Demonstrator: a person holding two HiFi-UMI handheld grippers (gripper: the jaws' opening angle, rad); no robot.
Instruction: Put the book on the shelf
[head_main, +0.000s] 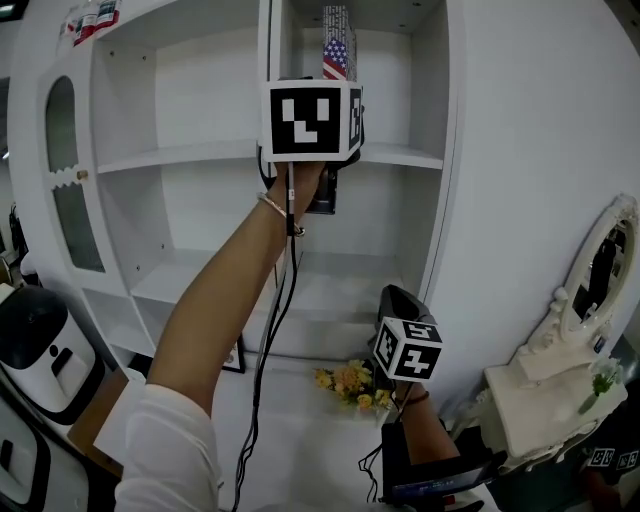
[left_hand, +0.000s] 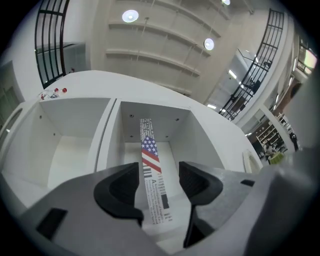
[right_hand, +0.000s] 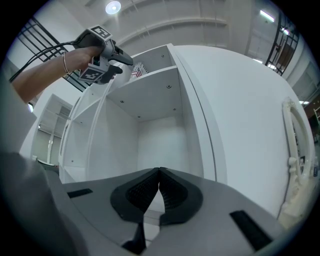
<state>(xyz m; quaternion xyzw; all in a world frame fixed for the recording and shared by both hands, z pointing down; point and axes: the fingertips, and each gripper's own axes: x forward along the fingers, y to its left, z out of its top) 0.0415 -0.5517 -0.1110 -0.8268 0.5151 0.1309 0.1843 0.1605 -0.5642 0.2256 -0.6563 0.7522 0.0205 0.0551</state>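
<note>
Holds the left claw (left_hand: 159, 172) spread, one jaw either side of the book (left_hand: 148, 150) and pressing on neither cover; finds that book upright, narrow edge outward, in the upper right compartment of the shelf (head_main: 180, 155) (seemingly home already). Carries the right claw (right_hand: 158, 172) pressed together on nothing, low before the shelf. Looks slim, stiff and light, slick-covered, apt to topple alone; best pinched squarely across both covers near mid-height.

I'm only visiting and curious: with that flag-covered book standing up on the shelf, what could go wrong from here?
The book stands upright alone in its shelf compartment, with nothing beside it, so it might topple. The left gripper has open jaws flanking the book without pressing on it, and a sideways nudge could knock it over.
</note>
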